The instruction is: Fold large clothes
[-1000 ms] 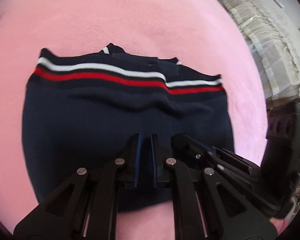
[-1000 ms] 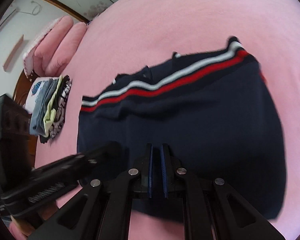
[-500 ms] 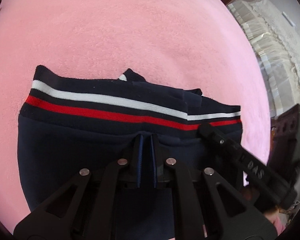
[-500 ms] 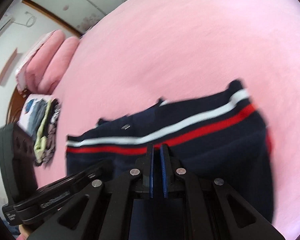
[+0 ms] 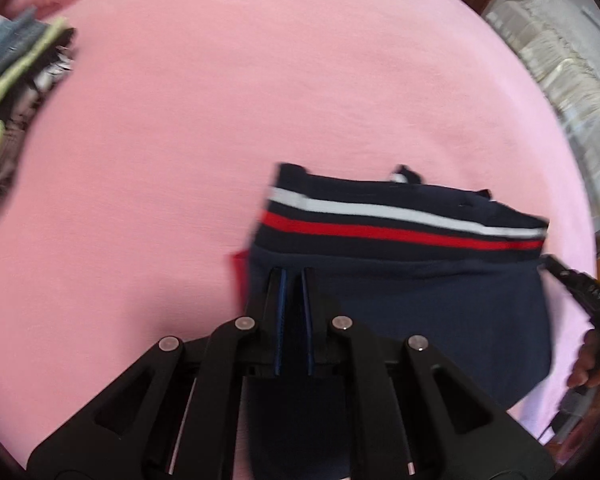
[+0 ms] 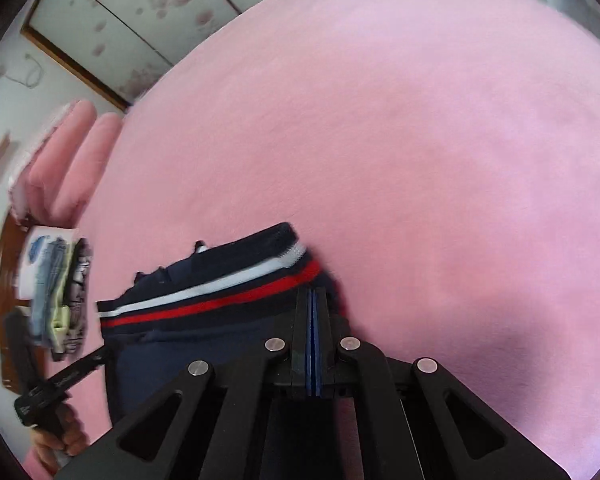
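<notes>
Moved from sweater [image 5: 400, 292] middle: edge now beside left claw [image 5: 293, 274] and right claw [image 6: 313, 292]; both closed, apparently empty; likely smoothing before next fold.

Each gripper [image 5: 293, 276] [image 6: 313, 296] is matte black, with triangular cut-outs in its linkage arms, four silver round screws across the joints, and thin blue pads lining the two fingers [image 5: 278, 300]; white lettering, too blurred to read, marks one finger's side
</notes>
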{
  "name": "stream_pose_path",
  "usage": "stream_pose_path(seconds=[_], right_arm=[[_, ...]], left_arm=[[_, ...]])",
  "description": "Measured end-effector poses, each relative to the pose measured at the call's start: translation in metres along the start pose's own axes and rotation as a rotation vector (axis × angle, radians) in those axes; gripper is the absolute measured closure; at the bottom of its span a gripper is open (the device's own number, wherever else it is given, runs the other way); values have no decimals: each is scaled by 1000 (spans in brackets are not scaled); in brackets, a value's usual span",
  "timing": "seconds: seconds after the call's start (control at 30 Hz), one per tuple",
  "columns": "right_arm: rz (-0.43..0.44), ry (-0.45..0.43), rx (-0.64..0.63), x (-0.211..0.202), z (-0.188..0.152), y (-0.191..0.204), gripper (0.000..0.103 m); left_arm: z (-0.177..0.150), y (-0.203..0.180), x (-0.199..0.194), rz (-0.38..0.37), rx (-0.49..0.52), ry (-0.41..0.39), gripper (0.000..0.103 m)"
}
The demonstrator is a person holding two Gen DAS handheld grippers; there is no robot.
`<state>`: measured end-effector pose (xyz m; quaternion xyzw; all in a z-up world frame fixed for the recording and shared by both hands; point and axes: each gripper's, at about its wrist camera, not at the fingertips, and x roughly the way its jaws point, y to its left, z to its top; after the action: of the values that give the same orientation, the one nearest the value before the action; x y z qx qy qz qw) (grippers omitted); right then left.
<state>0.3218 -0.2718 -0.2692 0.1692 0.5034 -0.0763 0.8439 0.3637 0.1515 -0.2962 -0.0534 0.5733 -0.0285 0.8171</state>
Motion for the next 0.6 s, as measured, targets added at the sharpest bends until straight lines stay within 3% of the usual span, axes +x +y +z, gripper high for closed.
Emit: stream_pose_path(seconds=[0.03,0.17,0.27,0.33,0.4,0.47,0.53,0.6], right_arm=[[0,-20,-9,-8,0,2,103],[161,-15,-13,-33,-12,14,103],[345,88,-68,-36,-35,45,103],[417,165,-78,-30,-55,61,103],[436,226,-109,-24,-73,73,103],[365,308,-184,-11,-91,88,103],[302,307,-233,-4,-101,93,103],[321,285,-188,-10,-112,75,103]], left_arm=[[-1,6,-6,2,-22,-3,96],[-13,9,-28,-54,-54,0,96],[-32,-11,-37,-152,-20,34,96],[-46,-32,-35,-189,17,66,96],[-63,-53,-28,-215,63,101,96],[-78,-68,-13,-174,122,146,96],[-92,-81,-5,-106,177,142,96],[-98,-86,-7,-98,194,115,96]])
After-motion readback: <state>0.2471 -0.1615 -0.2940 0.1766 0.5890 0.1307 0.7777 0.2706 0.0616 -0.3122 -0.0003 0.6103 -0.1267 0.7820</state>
